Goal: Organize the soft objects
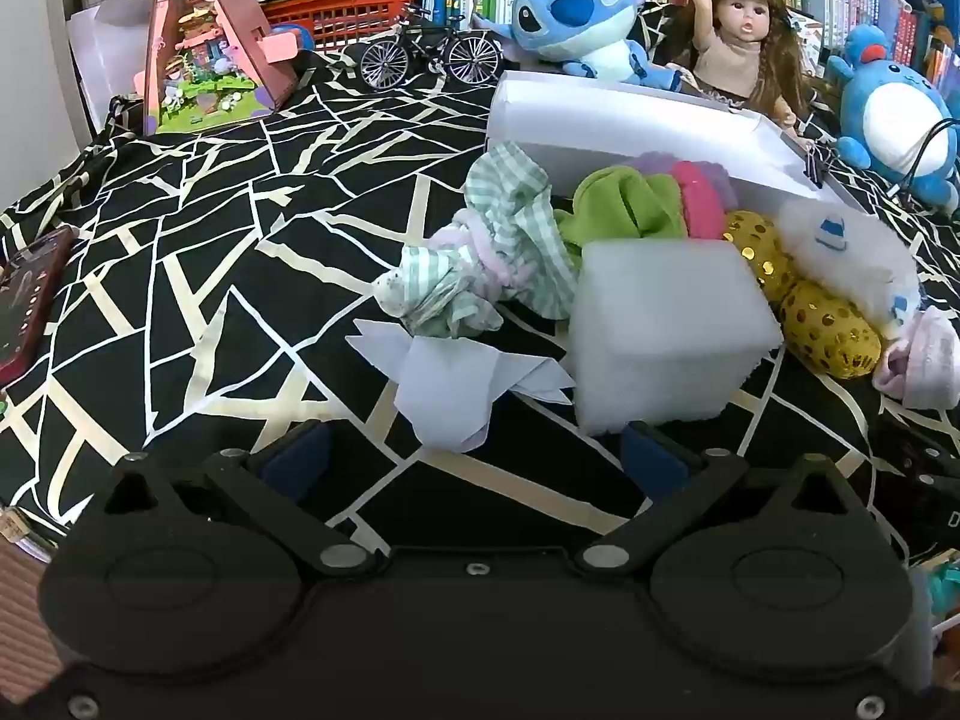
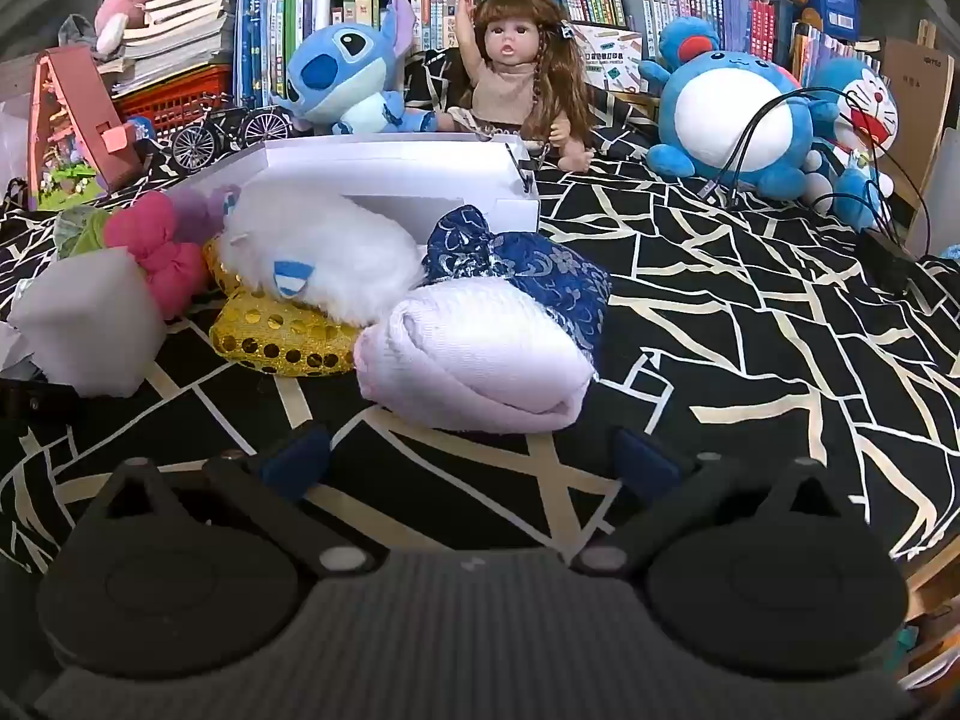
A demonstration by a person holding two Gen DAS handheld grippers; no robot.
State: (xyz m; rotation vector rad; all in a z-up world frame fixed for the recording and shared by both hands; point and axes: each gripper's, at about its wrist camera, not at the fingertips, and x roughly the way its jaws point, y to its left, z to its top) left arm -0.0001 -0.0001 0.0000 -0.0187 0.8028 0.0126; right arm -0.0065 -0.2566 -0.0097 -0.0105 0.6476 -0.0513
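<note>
Black patterned bedspread (image 2: 750,300) carries my white box (image 2: 384,174), interior hidden; soft things (image 2: 324,252) lie beside it; both tongs (image 1: 474,462) (image 2: 474,456) apart, empty.

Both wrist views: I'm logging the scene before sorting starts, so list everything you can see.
foam block: 1, white, front of pile
striped cloth: 1, green-white, pile's left
paper: 1, white, crumpled, before cloth
green cloth: 1, by box
pink cloth: 1, behind block
sequin pouch: 1, gold, under white plush
white plush: 1, mid-pile
rolled towel: 1, pale pink, nearest right claw
blue pouch: 1, behind towel
box: 1, white, behind pile
doll: 1, seated behind box
left claw: open
right claw: open
</note>
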